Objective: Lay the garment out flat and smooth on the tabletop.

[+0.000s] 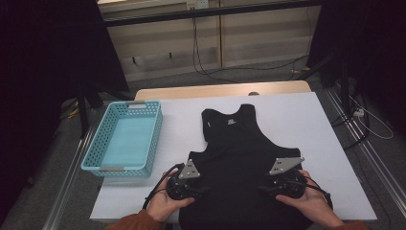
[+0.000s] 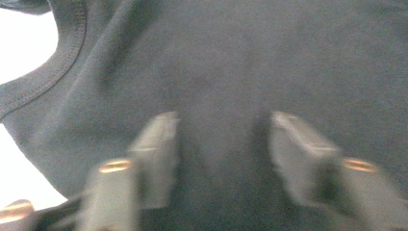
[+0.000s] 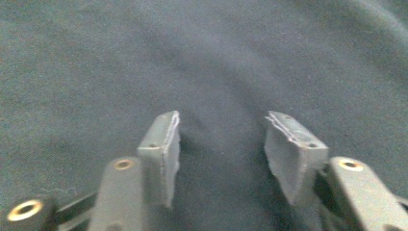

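1. Step in hand: both grippers are poised over the lower body of a black tank top point(image 1: 238, 163) that lies spread flat on the white table point(image 1: 297, 124), neck away from the person. This looks like the start of a fold or a pick-up; nothing is gripped yet.

2. Left gripper point(image 2: 222, 130): its jaws stand apart with bare fabric between them. In its own view the cloth runs under and ahead of the tips, and the stitched armhole edge point(image 2: 57, 72) curves off to the upper left of the jaws, with white table beyond it. The picture is blurred, so whether the tips touch the cloth I cannot tell.

3. Right gripper point(image 3: 222, 127): jaws likewise apart, nothing clamped. The tank top lies under and all around the tips, with soft creases ahead of them; no hem or edge appears near the jaws.

4. From the high view, the left gripper point(image 1: 189, 184) sits near the garment's left side and the right gripper point(image 1: 280, 184) near its right side, well apart from each other, with the chest and neckline beyond them.

5. Next move, as I judge it: each gripper needs to drop onto the cloth and close on a pinch of fabric, probably closer to a side edge, so one layer lifts cleanly.

6. A turquoise plastic basket point(image 1: 153, 143) stands beyond and outboard of the left gripper, just beside the tank top.
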